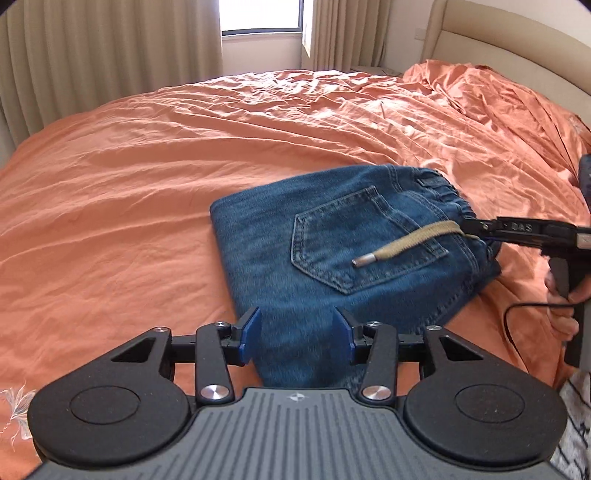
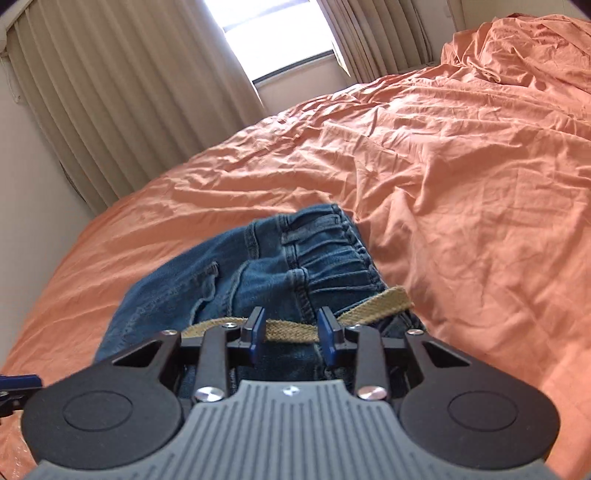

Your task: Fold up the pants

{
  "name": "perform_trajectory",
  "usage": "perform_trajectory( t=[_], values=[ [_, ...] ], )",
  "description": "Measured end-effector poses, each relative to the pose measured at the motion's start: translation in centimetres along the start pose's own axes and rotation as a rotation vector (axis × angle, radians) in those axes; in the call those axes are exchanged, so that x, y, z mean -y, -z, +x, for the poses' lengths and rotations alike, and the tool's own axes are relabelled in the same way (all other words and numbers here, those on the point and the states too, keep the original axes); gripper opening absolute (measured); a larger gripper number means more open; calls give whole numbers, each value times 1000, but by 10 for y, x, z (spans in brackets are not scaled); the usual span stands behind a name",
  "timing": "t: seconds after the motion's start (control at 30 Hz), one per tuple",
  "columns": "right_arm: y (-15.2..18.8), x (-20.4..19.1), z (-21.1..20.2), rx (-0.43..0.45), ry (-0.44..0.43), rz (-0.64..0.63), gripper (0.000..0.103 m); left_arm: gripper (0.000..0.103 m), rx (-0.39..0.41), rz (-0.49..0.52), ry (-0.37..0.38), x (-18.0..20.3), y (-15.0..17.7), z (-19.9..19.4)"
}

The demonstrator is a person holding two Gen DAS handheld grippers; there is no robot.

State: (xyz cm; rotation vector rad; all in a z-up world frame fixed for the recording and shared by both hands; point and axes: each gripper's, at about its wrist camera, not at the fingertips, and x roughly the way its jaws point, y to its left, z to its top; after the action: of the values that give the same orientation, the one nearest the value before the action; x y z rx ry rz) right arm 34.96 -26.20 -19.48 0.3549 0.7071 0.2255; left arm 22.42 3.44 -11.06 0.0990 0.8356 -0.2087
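Blue-padded left claw (image 1: 297, 334) hangs open above the near edge of the pants (image 1: 332, 258), its pads clear of the cloth. These are blue denim pants, folded into a compact rectangle that lies on the orange bed sheet (image 1: 147, 166). A stitched back pocket (image 1: 364, 240) faces up, and the gathered elastic waistband (image 1: 447, 192) forms the far right end. Seen from the left wrist, the bundle's long axis runs from near left to far right, with the waistband pointing toward the headboard (image 1: 498, 44). A tan drawstring (image 1: 410, 243) with a metal tip lies across the pocket. The right claw (image 2: 291, 330) stands partly open at the waistband corner; the drawstring crosses between its pads, which do not press on it. Beige curtains (image 1: 110, 55) and a window (image 1: 258, 18) lie beyond the bed.
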Motion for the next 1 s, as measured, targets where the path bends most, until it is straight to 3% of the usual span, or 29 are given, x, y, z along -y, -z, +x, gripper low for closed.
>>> perform_trajectory(
  t=[0.13, 0.23, 0.3, 0.33, 0.4, 0.47, 0.5, 0.63, 0.77, 0.87, 1.0],
  values=[
    [-4, 8, 5, -16, -23, 16, 26, 61, -53, 76, -4, 20, 29, 1],
    [-2, 16, 6, -19, -46, 70, 26, 60, -74, 111, -88, 30, 50, 18],
    [-3, 17, 5, -18, -51, 79, 25, 52, -80, 145, -147, 33, 58, 30],
    [-2, 17, 5, -17, -51, 76, 25, 37, -75, 152, -178, 33, 60, 34],
    [-1, 16, 4, -16, -45, 62, 25, 27, -57, 131, -175, 30, 58, 30],
    [-1, 16, 2, -16, -41, 57, 24, 23, -35, 122, -168, 30, 52, 21],
    [-1, 16, 3, -18, -41, 59, 22, 22, -37, 169, -185, 32, 50, 17],
    [-1, 24, 9, -65, -27, 97, 13, 20, -123, 303, -223, 41, 59, 30],
    [3, 39, 17, -125, -31, 162, 2, 19, -200, 218, -194, 29, 65, 49],
    [5, 44, 21, -144, -42, 186, 0, 17, -245, 156, -173, 21, 68, 59],
    [4, 42, 21, -143, -37, 182, 0, 17, -271, 154, -169, 20, 63, 51]
  ],
)
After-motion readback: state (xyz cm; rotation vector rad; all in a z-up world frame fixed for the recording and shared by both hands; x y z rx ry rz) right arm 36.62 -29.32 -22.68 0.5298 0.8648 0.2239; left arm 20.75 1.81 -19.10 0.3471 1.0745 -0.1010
